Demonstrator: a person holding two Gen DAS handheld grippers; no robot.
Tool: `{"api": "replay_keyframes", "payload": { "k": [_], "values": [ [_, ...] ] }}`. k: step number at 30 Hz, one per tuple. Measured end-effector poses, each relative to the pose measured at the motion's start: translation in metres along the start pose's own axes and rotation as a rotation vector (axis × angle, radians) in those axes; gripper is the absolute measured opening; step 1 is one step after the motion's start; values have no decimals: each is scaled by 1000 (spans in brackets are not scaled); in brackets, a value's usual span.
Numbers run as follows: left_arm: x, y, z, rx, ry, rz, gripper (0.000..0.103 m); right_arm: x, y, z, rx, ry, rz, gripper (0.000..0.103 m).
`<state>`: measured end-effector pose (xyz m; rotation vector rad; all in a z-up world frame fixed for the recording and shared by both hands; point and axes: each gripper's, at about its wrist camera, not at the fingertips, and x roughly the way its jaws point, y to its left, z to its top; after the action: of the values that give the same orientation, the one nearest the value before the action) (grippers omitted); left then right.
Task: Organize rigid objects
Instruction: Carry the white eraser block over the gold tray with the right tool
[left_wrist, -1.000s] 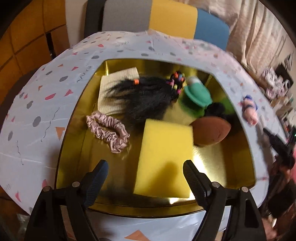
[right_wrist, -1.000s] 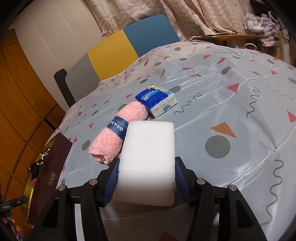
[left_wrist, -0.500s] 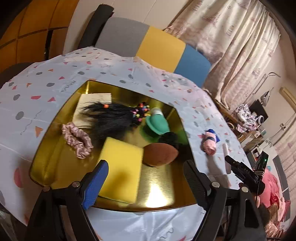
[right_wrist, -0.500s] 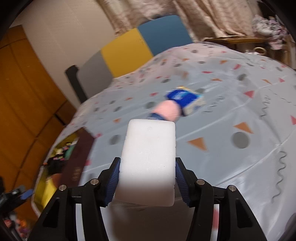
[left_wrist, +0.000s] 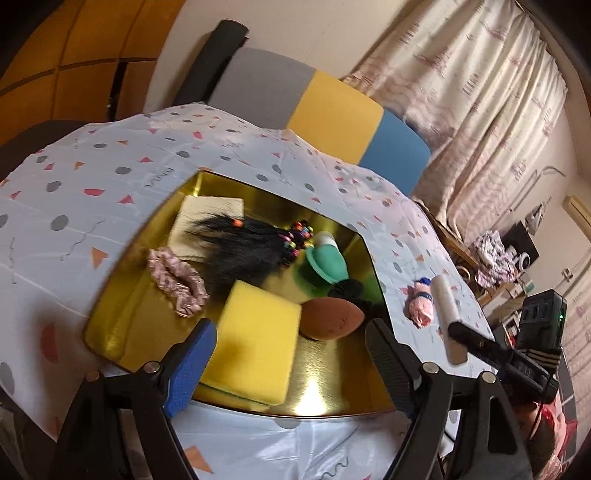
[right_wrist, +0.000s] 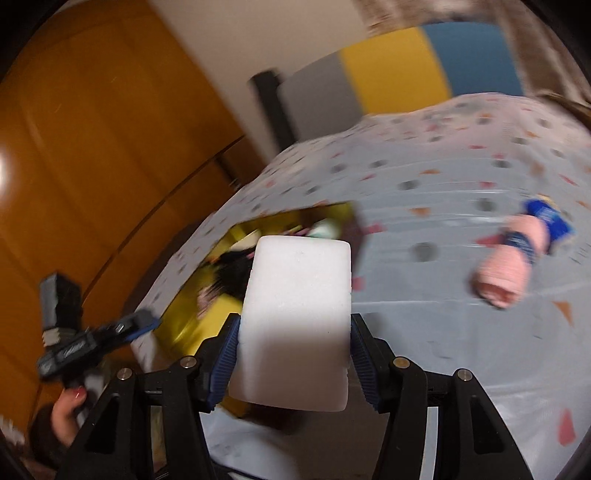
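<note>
My right gripper (right_wrist: 293, 354) is shut on a white sponge block (right_wrist: 295, 317), held in the air above the near table edge; the block (left_wrist: 447, 317) also shows at the right of the left wrist view. A gold tray (left_wrist: 122, 325) lies on the patterned tablecloth. In it are a yellow sponge (left_wrist: 255, 343), a brown egg-shaped sponge (left_wrist: 328, 317), a pink scrunchie (left_wrist: 177, 280), a black hairpiece (left_wrist: 240, 243), a green cap-shaped item (left_wrist: 327, 260) and a beige pad (left_wrist: 195, 218). My left gripper (left_wrist: 291, 365) is open above the tray's near edge, with nothing between its fingers.
A rolled pink towel (right_wrist: 506, 266) and a blue tissue pack (right_wrist: 550, 218) lie on the cloth right of the tray. A grey, yellow and blue chair (left_wrist: 314, 107) stands behind the table. A hand (right_wrist: 68, 410) holds the left gripper. Curtains and clutter fill the far right.
My right gripper swung left with the white block, from facing the towel and tissue pack to facing the tray. My left gripper rose and tilted, so more of the room shows.
</note>
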<state>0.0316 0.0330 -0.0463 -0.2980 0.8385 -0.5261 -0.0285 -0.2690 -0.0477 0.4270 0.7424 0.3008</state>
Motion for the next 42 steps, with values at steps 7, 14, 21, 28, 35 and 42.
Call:
{"api": "replay_keyframes", "payload": {
  "k": [7, 14, 21, 28, 35, 42],
  "values": [
    [-14, 18, 5, -47, -44, 15, 84, 55, 51, 5, -145, 235, 64, 59],
    [-22, 28, 5, -74, -64, 23, 84, 101, 60, 1, -115, 398, 118, 59],
    [-25, 33, 4, -93, -76, 22, 84, 124, 66, 0, -183, 462, 51, 59],
    [-26, 32, 4, -89, -74, 22, 84, 135, 73, -3, -312, 490, -95, 60],
    [-24, 28, 2, -86, -72, 18, 84, 110, 79, 5, -343, 431, -139, 76],
    [-22, 25, 0, -85, -70, 18, 84, 102, 76, 8, -276, 382, -103, 73]
  ]
}}
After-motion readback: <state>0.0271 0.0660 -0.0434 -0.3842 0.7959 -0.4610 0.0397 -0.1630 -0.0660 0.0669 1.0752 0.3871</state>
